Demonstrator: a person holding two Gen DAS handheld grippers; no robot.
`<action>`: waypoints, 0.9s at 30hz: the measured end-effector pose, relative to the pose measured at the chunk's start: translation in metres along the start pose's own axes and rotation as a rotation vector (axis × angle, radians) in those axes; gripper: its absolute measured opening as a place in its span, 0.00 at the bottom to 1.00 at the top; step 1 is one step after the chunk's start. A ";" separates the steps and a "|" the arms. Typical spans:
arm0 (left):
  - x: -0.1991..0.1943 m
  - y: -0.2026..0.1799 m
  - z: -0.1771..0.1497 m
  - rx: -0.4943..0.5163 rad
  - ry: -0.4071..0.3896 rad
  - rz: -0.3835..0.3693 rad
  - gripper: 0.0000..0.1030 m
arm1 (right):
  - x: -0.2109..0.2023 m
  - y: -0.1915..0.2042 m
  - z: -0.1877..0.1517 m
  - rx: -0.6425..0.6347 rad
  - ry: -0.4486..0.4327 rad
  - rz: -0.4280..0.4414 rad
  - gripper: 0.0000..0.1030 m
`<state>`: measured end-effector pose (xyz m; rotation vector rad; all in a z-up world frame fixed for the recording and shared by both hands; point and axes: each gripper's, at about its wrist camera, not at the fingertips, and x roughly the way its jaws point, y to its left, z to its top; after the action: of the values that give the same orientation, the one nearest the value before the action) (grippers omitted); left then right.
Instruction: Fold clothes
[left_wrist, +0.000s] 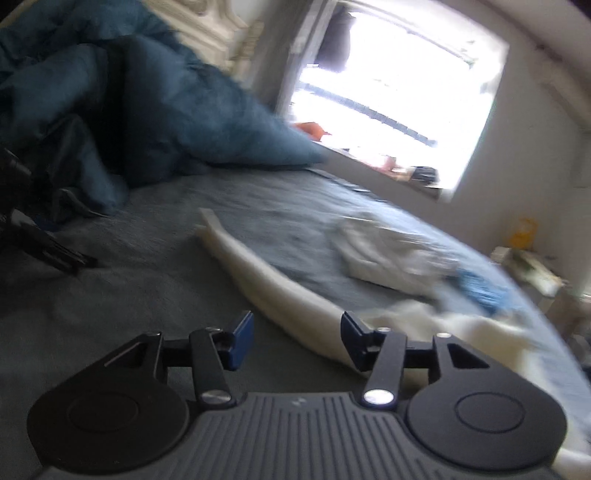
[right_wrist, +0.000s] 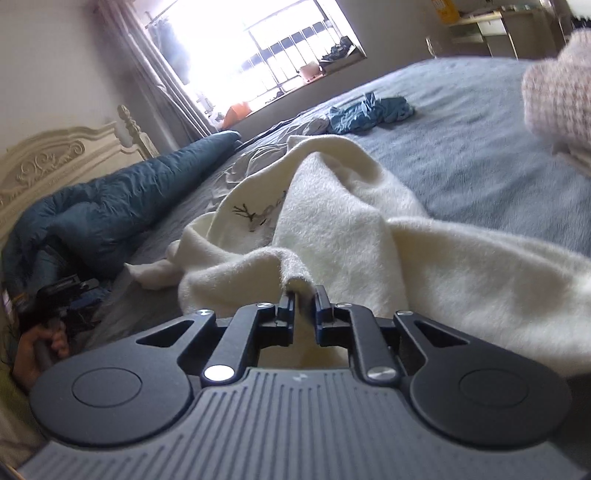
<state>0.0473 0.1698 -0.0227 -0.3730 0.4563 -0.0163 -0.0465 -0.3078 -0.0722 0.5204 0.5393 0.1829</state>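
R hand-held gripper (right_wrist: 303, 295) pinched on a fold of the cream top (right_wrist: 354, 221), which is bunched on the bed (right_wrist: 480, 155) right ahead of it. L hand-held gripper (left_wrist: 296, 332) spread wide, holding nothing, low over the bed w/ the top's sleeve (left_wrist: 258, 269) just beyond its right finger.

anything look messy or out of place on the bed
Yes. The cream sweater lies bunched and twisted, not flat; the right hand-held gripper pinches one fold of it. A blue garment sits crumpled farther up the bed. The left hand-held gripper is open and holds nothing.
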 end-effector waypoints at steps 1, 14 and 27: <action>-0.014 -0.011 -0.008 0.027 0.015 -0.058 0.51 | 0.000 -0.002 -0.001 0.019 0.006 0.014 0.15; -0.074 -0.247 -0.195 0.708 0.146 -0.530 0.57 | 0.011 -0.032 0.014 0.104 0.080 0.142 0.11; -0.045 -0.297 -0.222 0.859 0.107 -0.306 0.59 | 0.004 -0.064 0.021 0.173 0.061 0.282 0.11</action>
<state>-0.0699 -0.1796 -0.0828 0.4090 0.4531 -0.5158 -0.0300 -0.3701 -0.0920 0.7619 0.5420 0.4247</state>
